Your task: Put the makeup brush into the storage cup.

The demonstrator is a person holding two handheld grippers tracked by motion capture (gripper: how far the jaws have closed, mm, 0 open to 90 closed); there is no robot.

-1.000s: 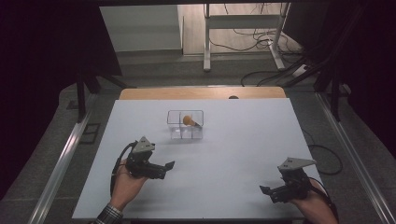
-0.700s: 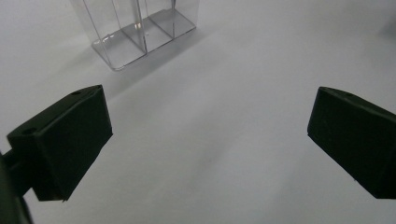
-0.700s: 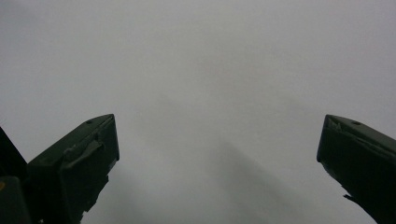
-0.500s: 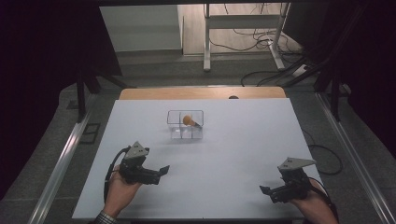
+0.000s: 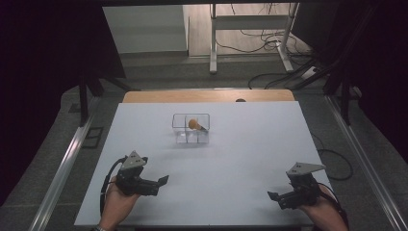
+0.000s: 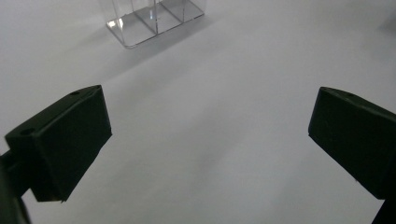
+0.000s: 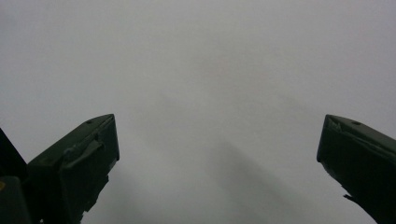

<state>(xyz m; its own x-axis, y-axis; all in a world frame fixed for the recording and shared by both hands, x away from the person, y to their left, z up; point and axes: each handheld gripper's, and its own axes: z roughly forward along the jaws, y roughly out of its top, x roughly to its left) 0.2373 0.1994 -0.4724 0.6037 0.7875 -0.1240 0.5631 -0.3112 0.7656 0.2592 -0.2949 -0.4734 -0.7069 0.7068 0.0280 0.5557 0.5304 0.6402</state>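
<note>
Both the left gripper [image 5: 162, 181] and right gripper [image 5: 273, 197] rest wide open and empty near the table's [image 5: 250, 154] front edge, well apart from the clear box [image 5: 191, 129] holding an orange-headed object [image 5: 193, 123], which a careless reach could tip.

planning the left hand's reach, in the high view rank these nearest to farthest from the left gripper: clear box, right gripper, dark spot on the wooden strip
From the left gripper:
1. Clear box, mid-table, ahead and slightly to the right, with an orange object inside.
2. Right gripper, across the near edge at the right.
3. Dark spot, on the wooden strip at the far edge.
</note>
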